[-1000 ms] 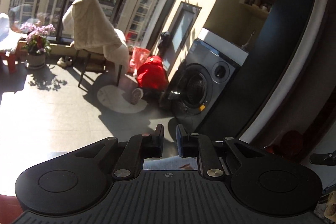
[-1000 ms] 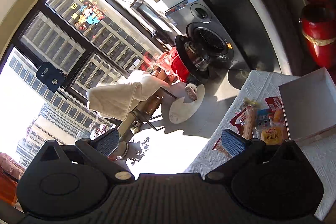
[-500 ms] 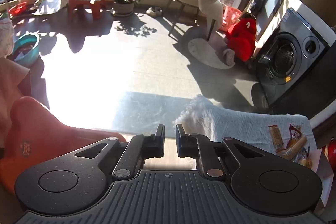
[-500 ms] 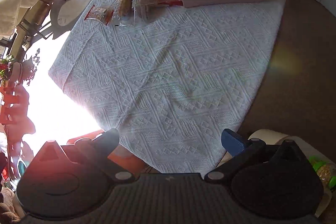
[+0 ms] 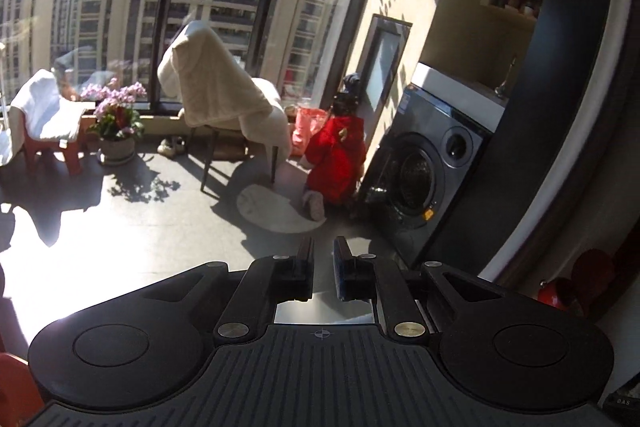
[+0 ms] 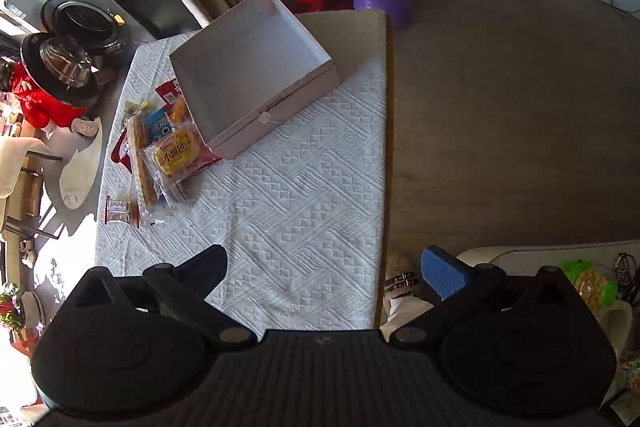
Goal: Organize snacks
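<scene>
Rectangular table (image 6: 344,23) draped in white embossed cloth (image 6: 288,195); on it, open white cardboard box (image 6: 248,67) beside heaped packaged snacks (image 6: 168,151).

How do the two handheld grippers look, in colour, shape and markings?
Both are black, with a ribbed body, two round discs and silver pivot screws. The left gripper bears a small crosshair mark. The right gripper has a blue textured pad on one finger.
</scene>
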A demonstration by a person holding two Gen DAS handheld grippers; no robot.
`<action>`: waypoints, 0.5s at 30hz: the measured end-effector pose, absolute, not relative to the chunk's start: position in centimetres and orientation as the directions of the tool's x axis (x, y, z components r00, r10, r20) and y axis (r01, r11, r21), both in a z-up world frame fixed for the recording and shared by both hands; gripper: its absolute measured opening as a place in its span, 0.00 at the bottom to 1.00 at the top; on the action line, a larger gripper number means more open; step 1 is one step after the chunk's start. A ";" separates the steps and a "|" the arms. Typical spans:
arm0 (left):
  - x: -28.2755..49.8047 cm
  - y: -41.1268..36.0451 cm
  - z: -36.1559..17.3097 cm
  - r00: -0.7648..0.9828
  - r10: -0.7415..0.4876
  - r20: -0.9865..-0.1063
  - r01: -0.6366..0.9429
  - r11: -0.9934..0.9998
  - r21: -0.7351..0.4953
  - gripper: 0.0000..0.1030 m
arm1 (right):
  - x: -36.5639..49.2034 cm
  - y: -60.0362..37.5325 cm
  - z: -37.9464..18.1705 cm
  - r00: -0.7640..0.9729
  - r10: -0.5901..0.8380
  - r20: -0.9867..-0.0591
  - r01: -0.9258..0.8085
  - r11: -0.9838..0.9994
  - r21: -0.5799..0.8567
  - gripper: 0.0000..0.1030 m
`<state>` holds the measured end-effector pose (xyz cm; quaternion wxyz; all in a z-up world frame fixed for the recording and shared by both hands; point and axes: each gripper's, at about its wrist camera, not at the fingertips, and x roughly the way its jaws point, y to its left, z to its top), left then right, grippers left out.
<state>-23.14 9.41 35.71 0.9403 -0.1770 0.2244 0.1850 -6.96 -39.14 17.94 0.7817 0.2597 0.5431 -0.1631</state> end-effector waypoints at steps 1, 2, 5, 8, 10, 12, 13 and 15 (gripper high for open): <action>-23.0 9.1 36.6 0.840 0.278 -0.467 -0.428 0.868 -0.253 0.12 | -6.8 -39.1 19.0 0.419 0.015 -0.908 0.510 0.824 0.249 1.00; -22.9 8.7 37.4 0.850 0.284 -0.444 -0.423 0.870 -0.253 0.12 | -6.6 -39.0 20.5 0.498 0.001 -0.867 0.474 0.837 0.273 1.00; -22.7 7.8 40.7 0.889 0.320 -0.327 -0.402 0.888 -0.224 0.12 | -6.2 -39.0 25.3 0.701 -0.053 -0.712 0.365 0.883 0.294 1.00; -23.1 6.9 44.6 0.905 0.397 -0.153 -0.423 0.879 -0.220 0.12 | -6.9 -39.3 31.1 0.886 -0.154 -0.437 0.288 0.921 0.261 1.00; -22.7 6.3 46.4 0.902 0.421 -0.097 -0.432 0.866 -0.251 0.12 | -7.6 -40.0 34.0 0.941 -0.187 -0.281 0.264 0.926 0.268 1.00; -22.3 5.8 47.0 0.906 0.417 -0.068 -0.417 0.858 -0.300 0.12 | -7.8 -40.8 35.9 0.964 -0.182 -0.193 0.235 0.924 0.303 1.00; -22.1 5.5 47.2 0.913 0.405 -0.057 -0.400 0.856 -0.327 0.12 | -7.5 -41.7 36.7 0.972 -0.150 -0.180 0.204 0.920 0.334 1.00; -21.6 5.3 47.3 0.931 0.360 -0.052 -0.356 0.871 -0.339 0.13 | -6.7 -42.7 37.5 0.973 -0.077 -0.217 0.155 0.916 0.371 1.00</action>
